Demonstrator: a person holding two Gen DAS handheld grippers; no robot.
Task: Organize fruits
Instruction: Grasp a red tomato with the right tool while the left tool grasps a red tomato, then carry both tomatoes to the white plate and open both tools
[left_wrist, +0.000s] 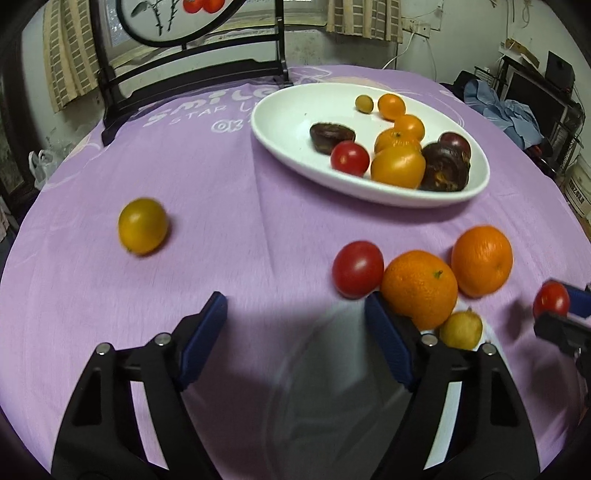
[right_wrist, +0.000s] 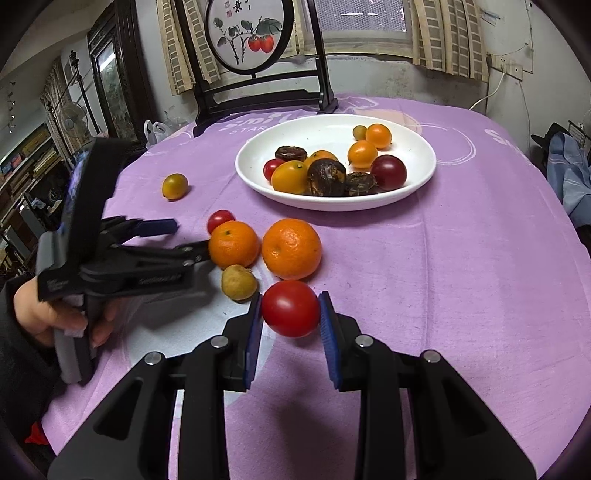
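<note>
Notably, the right gripper was clamped on a red tomato at lower centre of the right wrist view, blue pads pressed to both its sides, the fruit held just above the purple tablecloth. The left gripper reached in from the left edge of that view with its fingers spread apart and nothing between them, its lower finger tip touching or just beside the nearer mandarin. In the left wrist view that same gripper sat at the bottom, fingers wide, with only cloth in the gap. Beside the first mandarin lay a second, larger mandarin; a small red cherry tomato sat just behind the first, and a dull yellow-brown fruit in front of it. A lone yellow tomato rested well apart, toward the left of the frame. The white oval plate stood upper centre, holding orange, yellow, red and dark purple tomatoes plus several dark brown wrinkled fruits. A framed persimmon painting stood behind the table at top.
</note>
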